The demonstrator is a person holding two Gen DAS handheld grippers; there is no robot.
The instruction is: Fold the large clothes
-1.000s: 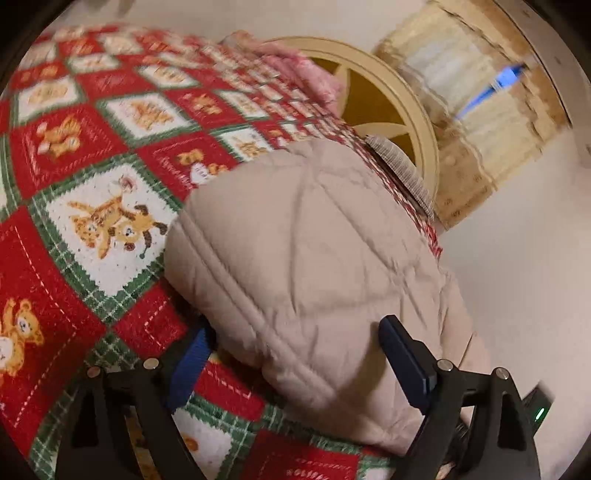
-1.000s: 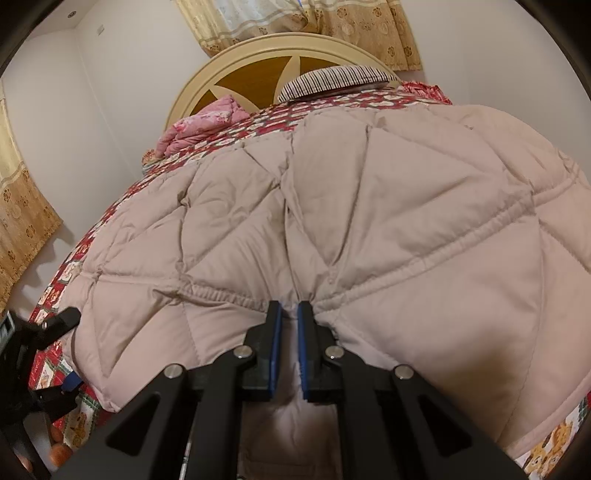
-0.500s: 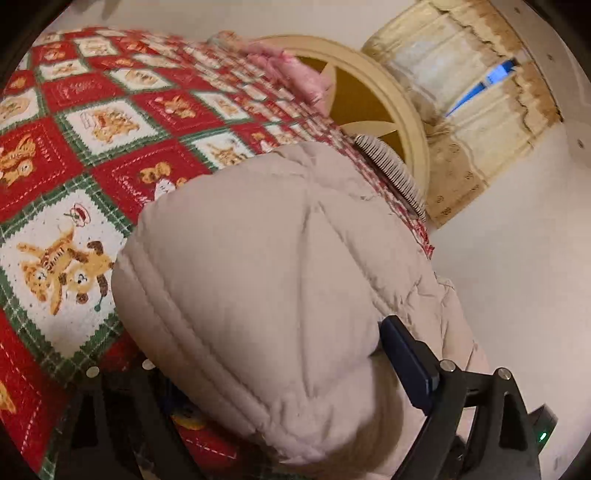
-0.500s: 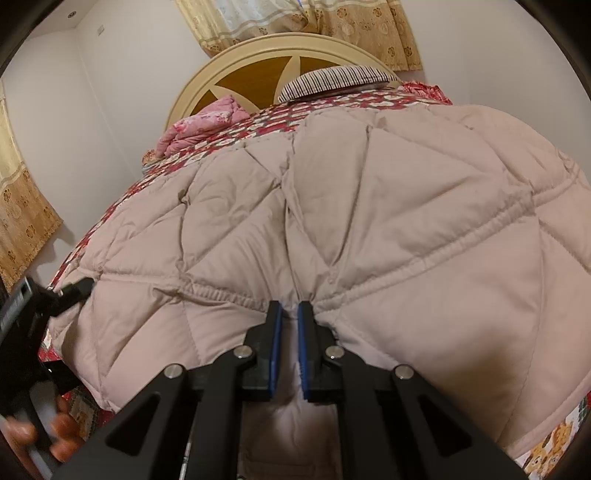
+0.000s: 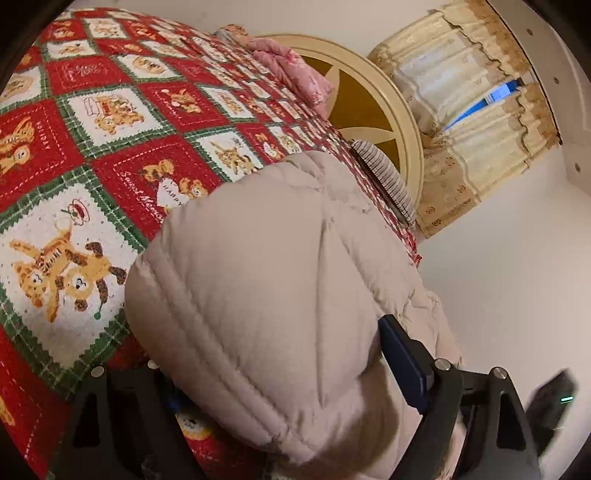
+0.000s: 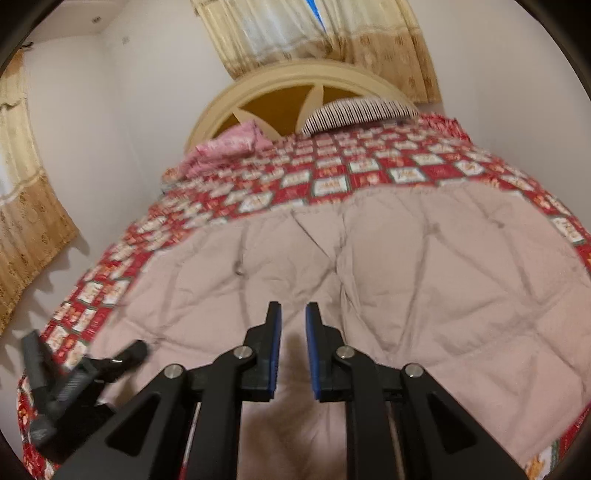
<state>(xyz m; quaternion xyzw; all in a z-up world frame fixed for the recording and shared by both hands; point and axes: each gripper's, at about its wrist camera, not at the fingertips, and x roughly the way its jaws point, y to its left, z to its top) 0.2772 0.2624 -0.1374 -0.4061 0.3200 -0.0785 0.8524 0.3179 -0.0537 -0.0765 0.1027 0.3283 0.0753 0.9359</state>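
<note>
Beige quilted coat (image 6: 388, 280) lies spread across the bed's red patchwork blanket (image 5: 110, 122), its fold barely begun. Left tool (image 5: 273, 373), spread wide, straddles a puffy edge at 6 o'clock; right tool (image 6: 293, 350), slightly parted, grips nothing.

The quilted coat (image 6: 369, 288) lies spread on the patchwork bedspread (image 6: 332, 177) at the bed's foot end. Behind it, two pillows (image 6: 358, 112) rest against the headboard (image 6: 288, 88), curtains (image 6: 314, 33) beyond.
</note>
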